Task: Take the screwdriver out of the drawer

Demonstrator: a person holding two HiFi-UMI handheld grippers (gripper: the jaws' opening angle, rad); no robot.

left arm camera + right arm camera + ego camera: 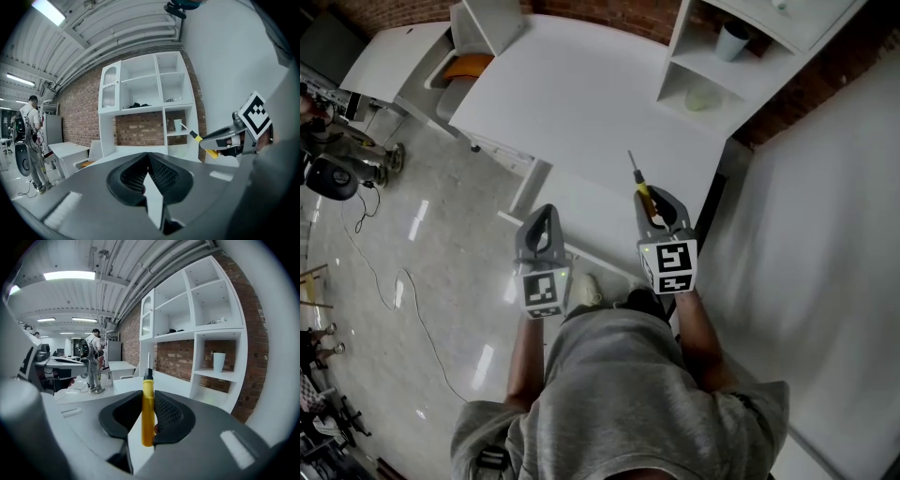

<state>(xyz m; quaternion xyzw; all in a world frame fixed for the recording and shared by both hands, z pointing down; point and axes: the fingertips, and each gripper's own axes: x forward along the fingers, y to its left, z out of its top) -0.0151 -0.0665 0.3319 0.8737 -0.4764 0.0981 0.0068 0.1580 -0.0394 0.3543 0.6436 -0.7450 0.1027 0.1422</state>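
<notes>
A screwdriver (147, 408) with a yellow handle and a thin metal shaft stands between the jaws of my right gripper (146, 416), which is shut on its handle. In the head view the screwdriver (641, 186) pokes forward out of the right gripper (659, 212) over the white desk (581, 103). The left gripper view catches the screwdriver (199, 139) at the right, held up by the right gripper (229, 140). My left gripper (543, 225) hangs beside it, to the left; its jaws (149, 172) are shut and hold nothing. No drawer can be made out.
A white shelf unit (741, 47) with a pale cup (731, 41) stands at the desk's far right, against a brick wall. A second white table (389, 56) and a chair with an orange seat (467, 67) lie to the left. Cables trail on the glossy floor (394, 281). A person (95, 363) stands far off.
</notes>
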